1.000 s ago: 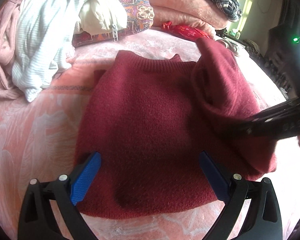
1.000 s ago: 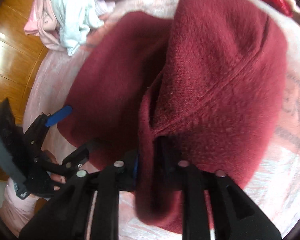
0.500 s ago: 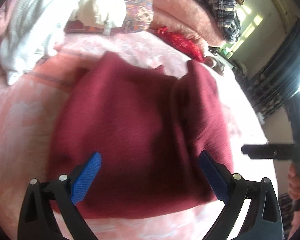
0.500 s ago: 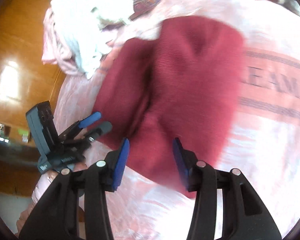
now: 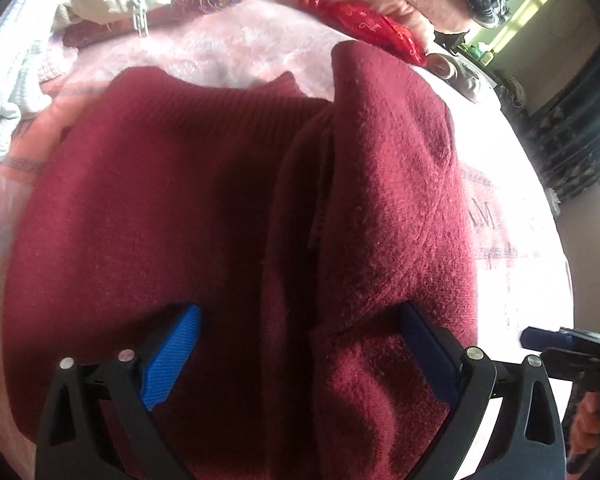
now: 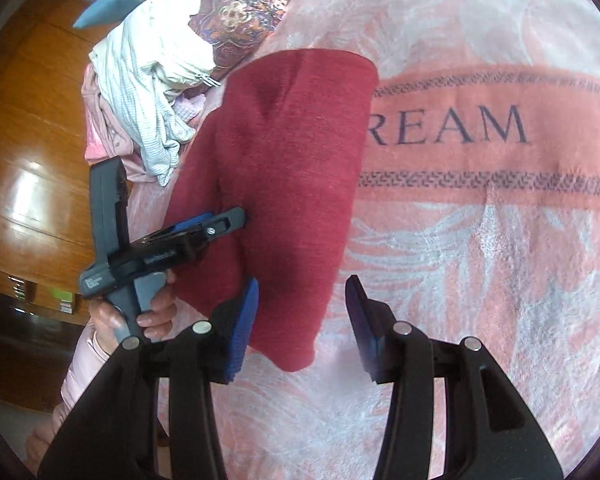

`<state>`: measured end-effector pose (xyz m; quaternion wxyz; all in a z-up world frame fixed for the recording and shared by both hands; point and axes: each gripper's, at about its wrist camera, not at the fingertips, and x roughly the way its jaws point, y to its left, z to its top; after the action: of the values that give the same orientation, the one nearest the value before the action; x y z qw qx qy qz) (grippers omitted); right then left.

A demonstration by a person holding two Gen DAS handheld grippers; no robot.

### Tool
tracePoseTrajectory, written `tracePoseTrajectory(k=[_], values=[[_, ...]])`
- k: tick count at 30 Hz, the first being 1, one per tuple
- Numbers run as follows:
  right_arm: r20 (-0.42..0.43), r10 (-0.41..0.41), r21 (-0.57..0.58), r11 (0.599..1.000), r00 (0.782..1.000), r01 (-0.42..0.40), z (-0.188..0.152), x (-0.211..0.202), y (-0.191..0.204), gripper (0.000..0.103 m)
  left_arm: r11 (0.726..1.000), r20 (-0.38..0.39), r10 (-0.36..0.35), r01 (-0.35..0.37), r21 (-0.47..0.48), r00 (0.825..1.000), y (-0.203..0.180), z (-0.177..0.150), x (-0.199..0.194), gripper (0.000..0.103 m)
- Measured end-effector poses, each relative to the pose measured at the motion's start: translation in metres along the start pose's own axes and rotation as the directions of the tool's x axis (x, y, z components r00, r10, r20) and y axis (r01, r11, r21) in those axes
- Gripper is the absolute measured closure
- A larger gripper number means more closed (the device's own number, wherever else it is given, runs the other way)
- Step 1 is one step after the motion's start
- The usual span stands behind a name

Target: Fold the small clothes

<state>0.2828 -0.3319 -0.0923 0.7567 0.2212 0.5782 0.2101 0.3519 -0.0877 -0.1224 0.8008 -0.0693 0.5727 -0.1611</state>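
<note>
A dark red sweater (image 5: 172, 208) lies flat on the pink blanket (image 5: 236, 48), its right part folded over onto its body. The left gripper (image 5: 300, 352) hovers above the sweater's lower edge, jaws wide apart. Beyond the sweater's collar lies a red packet (image 5: 364, 28); the right gripper (image 5: 560, 344) shows just right of the sweater.

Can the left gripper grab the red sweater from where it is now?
Probably yes. The left gripper hangs right over the red sweater with its jaws wide open and nothing in between. The right gripper is off at the sweater's edge, out of the way.
</note>
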Motion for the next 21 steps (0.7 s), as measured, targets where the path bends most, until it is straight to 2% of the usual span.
tracePoseTrajectory(k=[6,8,9,10,11,13,15,18,21], values=[[-0.027,-0.003,0.02,1.0,1.0,0.004,-0.01,0.012,-0.018,0.059,0.997,-0.049,-0.079,0.078,-0.015,0.996,-0.003,0.007,0.009,0.005],[-0.03,-0.011,0.013,1.0,0.999,0.012,-0.012,0.014,-0.017,0.059,0.996,-0.057,-0.084,0.084,-0.01,0.995,-0.005,0.01,0.011,0.011],[-0.031,-0.015,0.007,1.0,0.999,0.015,-0.012,0.015,-0.015,0.06,0.996,-0.063,-0.091,0.091,-0.008,0.994,-0.006,0.011,0.012,0.019],[-0.03,-0.015,0.005,1.0,0.999,0.016,-0.012,0.015,-0.014,0.061,0.995,-0.066,-0.1,0.099,-0.012,0.993,-0.006,0.012,0.012,0.032],[-0.029,-0.015,0.005,1.0,0.999,0.015,-0.011,0.016,-0.011,0.062,0.994,-0.07,-0.109,0.107,-0.022,0.992,-0.006,0.013,0.012,0.04],[-0.025,-0.014,0.005,1.0,1.0,0.014,-0.01,0.017,-0.008,0.062,0.993,-0.066,-0.12,0.118,-0.027,0.991,-0.008,0.013,0.008,0.065],[-0.021,-0.011,0.005,1.0,1.0,0.011,-0.01,0.018,-0.005,0.062,0.995,-0.042,-0.103,0.102,-0.02,0.994,-0.008,0.012,0.002,0.079],[-0.02,-0.01,0.006,1.0,1.0,0.011,-0.008,0.021,-0.002,0.062,0.986,-0.007,-0.155,0.154,-0.067,0.988,0.002,0.01,-0.01,0.087],[-0.024,-0.008,0.008,1.0,1.0,0.008,-0.006,0.026,0.002,0.062,0.972,0.034,-0.217,0.22,-0.079,0.975,0.009,0.01,-0.023,0.088]])
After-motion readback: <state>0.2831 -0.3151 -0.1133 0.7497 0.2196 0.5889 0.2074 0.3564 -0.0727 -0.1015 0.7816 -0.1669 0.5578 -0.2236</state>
